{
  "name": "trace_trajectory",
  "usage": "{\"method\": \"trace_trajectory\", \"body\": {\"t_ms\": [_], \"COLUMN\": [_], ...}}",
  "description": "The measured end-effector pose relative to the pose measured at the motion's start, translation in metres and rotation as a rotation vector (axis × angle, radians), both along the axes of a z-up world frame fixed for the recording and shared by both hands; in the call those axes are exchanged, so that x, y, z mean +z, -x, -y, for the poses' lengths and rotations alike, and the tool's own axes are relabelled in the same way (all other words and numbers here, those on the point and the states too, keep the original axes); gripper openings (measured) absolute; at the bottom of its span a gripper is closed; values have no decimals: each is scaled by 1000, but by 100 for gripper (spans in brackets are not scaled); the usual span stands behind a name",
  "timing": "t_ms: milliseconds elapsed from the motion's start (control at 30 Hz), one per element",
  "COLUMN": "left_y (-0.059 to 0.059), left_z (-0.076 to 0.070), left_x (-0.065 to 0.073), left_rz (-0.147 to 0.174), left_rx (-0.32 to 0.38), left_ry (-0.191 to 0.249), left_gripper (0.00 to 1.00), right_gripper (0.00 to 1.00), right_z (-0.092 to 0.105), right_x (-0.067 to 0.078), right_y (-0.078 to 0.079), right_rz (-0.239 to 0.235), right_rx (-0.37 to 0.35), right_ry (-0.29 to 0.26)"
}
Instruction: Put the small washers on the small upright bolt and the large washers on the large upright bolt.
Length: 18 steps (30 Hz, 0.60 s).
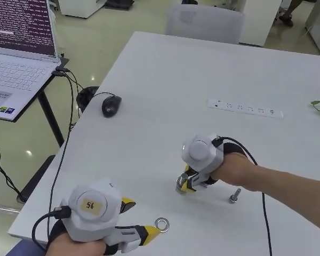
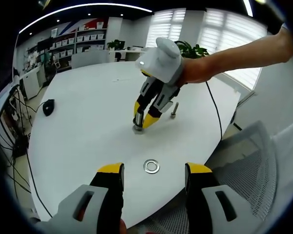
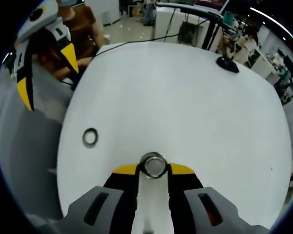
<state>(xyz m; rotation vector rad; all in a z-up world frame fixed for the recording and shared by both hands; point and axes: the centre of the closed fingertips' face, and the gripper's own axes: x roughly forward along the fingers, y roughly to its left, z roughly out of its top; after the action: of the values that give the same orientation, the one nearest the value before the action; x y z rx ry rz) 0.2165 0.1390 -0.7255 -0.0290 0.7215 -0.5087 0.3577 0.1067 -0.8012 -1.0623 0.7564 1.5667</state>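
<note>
Office floor and a grey chair are seen beyond the far edge of a white desk. Beside the desk's left edge, a laptop is set on a separate stand; lines of text are shown on its screen, too small to be read, and the stickers on its palm rest are unreadable as well. A black mouse is placed near the left edge, and a white power strip toward the right edge.

1 washer is laid flat near the near edge. The left hand-held gripper is held just beside it with jaws spread apart and nothing between them; a yellow sticker on its body is marked with 2 digits, apparently "96".

The right hand-held gripper is pointed down at the middle of the desk, jaws closed around a round metal piece standing on the desk; whether it is a washer or a bolt top cannot be told. 1 small bolt stands upright near it, on the right.
</note>
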Motion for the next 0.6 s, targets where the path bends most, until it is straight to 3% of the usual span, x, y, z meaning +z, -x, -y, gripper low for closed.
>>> {"method": "trace_trajectory", "body": {"t_ms": [267, 600], "left_y": [0, -1], "left_z": [-3, 0], "left_x": [1, 1], "left_rz": [1, 3], "left_rx": [8, 4], "left_ry": [-3, 2], "left_gripper": [49, 49], "right_gripper": [24, 24], "right_z": [0, 9], "right_x": [-10, -9], "right_y": [0, -1], "right_rz": [16, -14], "right_rx": [-5, -66], "right_ry": [15, -10]}}
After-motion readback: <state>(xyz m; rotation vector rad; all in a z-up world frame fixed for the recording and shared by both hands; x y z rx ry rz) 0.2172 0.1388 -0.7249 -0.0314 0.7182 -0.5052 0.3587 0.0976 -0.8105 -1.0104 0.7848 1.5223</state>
